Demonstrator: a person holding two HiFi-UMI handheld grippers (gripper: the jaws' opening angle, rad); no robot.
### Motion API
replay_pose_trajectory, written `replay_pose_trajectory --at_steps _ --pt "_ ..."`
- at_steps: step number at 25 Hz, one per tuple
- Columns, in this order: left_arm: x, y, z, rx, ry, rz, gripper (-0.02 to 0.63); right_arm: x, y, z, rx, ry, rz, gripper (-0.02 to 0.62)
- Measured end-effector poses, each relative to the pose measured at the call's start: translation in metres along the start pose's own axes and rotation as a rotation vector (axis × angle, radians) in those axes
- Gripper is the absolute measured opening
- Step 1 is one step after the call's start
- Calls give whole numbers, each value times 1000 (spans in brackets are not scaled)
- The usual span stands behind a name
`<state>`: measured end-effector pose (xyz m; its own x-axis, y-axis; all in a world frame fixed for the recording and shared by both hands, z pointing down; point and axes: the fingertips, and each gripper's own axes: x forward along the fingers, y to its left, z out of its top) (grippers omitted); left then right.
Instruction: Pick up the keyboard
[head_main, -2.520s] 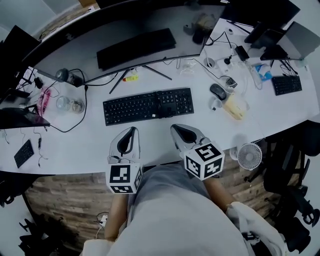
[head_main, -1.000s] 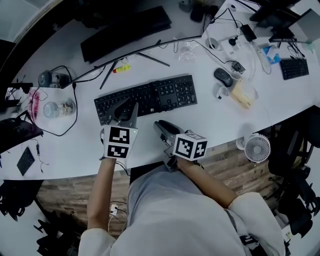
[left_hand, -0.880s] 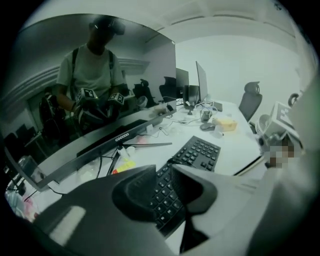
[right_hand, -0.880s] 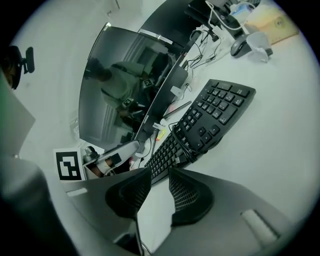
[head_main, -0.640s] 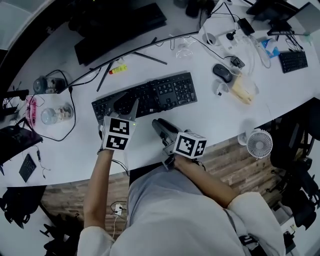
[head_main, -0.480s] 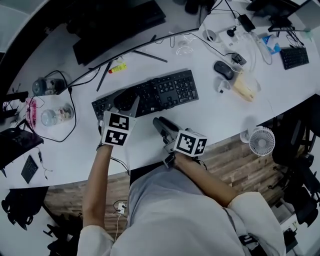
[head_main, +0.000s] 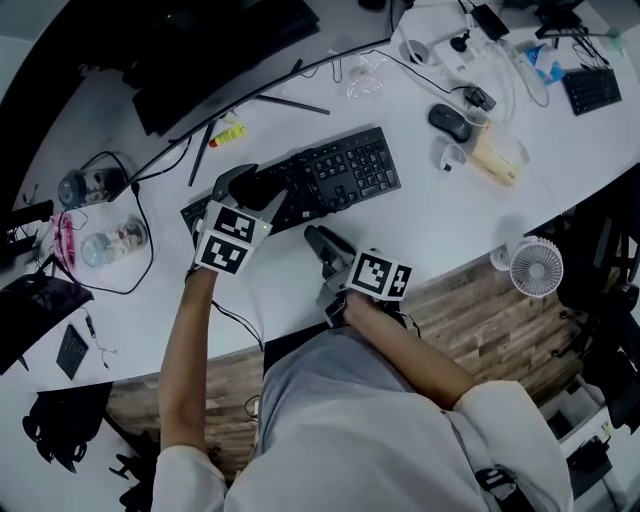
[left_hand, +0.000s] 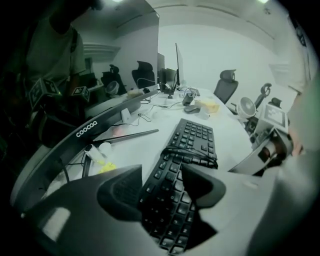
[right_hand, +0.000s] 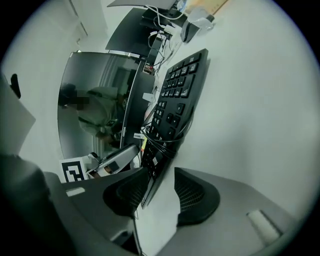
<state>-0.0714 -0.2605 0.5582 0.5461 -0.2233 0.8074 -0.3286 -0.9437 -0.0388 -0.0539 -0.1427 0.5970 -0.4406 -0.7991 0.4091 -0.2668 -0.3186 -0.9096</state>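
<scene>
Toward tabletop's (head_main: 430, 230) front edge, about midway along: black keyboard (head_main: 335, 172) lies flat, cable wound round its middle. Left gripper (head_main: 247, 187) over keyboard's left end, jaws apart, straddling it front to back, pads not pressing. Right gripper (head_main: 318, 238) low over bare tabletop just in front of keyboard's front edge, rolled onto its side. Jaws wide, just been opening. Keyboard's front edge lines up with gap, nothing clamped.
</scene>
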Motion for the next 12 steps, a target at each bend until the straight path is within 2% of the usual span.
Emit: replay_pose_trajectory --at_steps 4,9,12 --pt "9 3 3 -8 6 -54 0 4 -3 3 34 -25 3 146" --pt "25 3 1 -9 53 -170 0 12 0 7 58 -54 20 146" --pt "32 1 0 -3 86 -227 0 13 -2 9 65 -69 12 110"
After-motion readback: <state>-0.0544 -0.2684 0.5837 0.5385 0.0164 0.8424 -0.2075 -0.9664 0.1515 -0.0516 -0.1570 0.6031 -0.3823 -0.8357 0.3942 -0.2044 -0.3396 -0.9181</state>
